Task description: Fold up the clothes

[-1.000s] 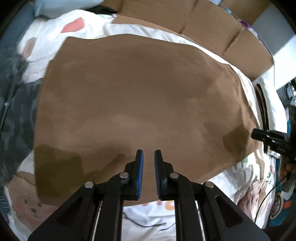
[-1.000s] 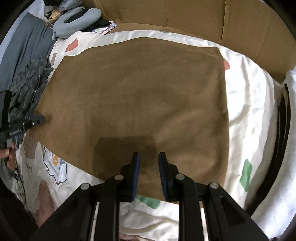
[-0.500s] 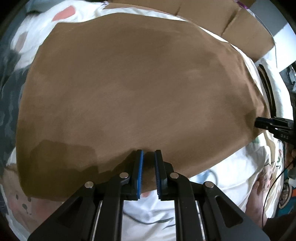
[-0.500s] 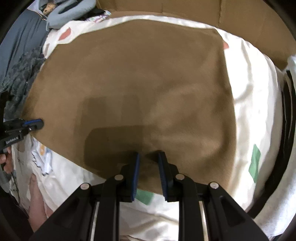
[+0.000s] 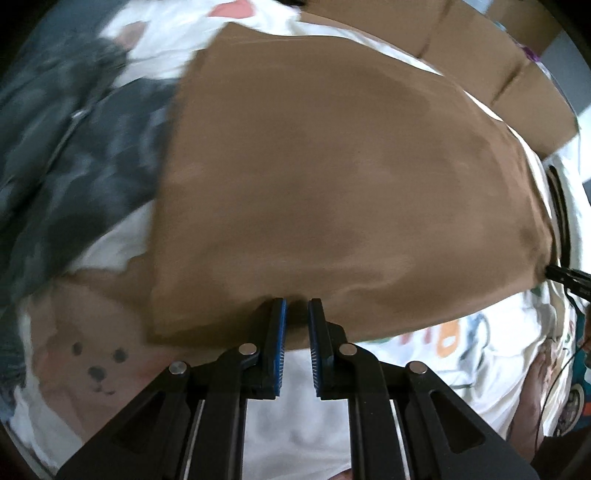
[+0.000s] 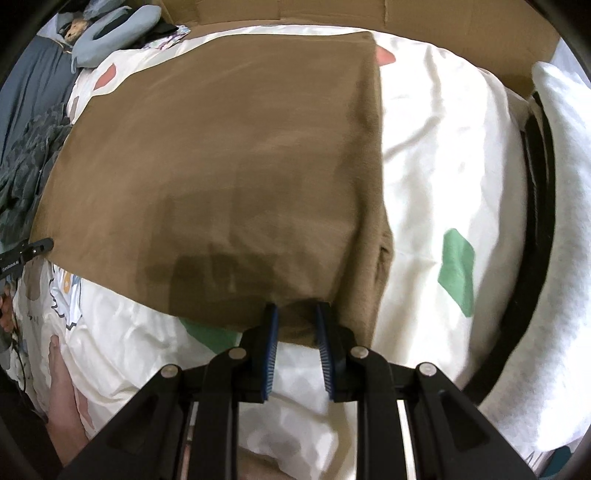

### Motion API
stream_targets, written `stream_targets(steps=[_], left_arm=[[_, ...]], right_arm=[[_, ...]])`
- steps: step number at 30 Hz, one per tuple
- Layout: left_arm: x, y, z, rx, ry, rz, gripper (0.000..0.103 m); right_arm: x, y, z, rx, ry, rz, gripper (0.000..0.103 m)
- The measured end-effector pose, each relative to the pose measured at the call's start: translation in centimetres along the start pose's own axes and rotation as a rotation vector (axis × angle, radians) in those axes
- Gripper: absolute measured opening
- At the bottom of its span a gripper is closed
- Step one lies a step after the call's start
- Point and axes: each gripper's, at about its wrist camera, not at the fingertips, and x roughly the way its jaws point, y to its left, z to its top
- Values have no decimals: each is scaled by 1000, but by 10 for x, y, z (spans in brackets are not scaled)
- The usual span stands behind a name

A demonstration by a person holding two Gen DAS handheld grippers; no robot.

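Observation:
A brown cloth (image 5: 332,184) lies spread flat on a bed with a white printed sheet (image 5: 443,343). My left gripper (image 5: 295,306) points down at the cloth's near hem, close to its left corner. Its blue pads (image 5: 281,332) stand a narrow gap apart with nothing pinched. My right gripper (image 6: 297,310) hangs over the near hem of the same cloth (image 6: 221,147), by its right corner where a fold bunches. Its pads are also slightly apart, the hem just at their tips. Each gripper shows in the other's view, the right gripper (image 5: 565,277) and the left gripper (image 6: 33,251).
A dark grey patterned garment (image 5: 74,166) lies left of the cloth. Cardboard (image 6: 295,14) stands along the far side. A grey pillow (image 6: 110,33) sits far left and a pale folded cloth (image 6: 561,221) at the right. A person's bare foot (image 6: 62,398) rests near the bed's front.
Both grippers have come down and back toward the near hem of the brown cloth. The left one has also shifted toward the left corner. Jaw gaps look unchanged.

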Motion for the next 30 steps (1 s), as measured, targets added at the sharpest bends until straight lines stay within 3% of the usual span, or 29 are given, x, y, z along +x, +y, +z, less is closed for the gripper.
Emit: stream_targets(steps=[9,15,20,30], left_arm=[[-8,49,-13,-91,-10,86,11],[-19,45,-7,-82,-13,123,12],[-38,31,5,-72,-50,67,12],[-5,-34,24,60,-28,-98,12]], right_arm=[[-3,-13,-8,46,1,-7,19],[-8,-10,-9,39,1,-34,19],[-22,1,-6,51,-41,-8,19],[-18,62,1,-55,-61,72,19]])
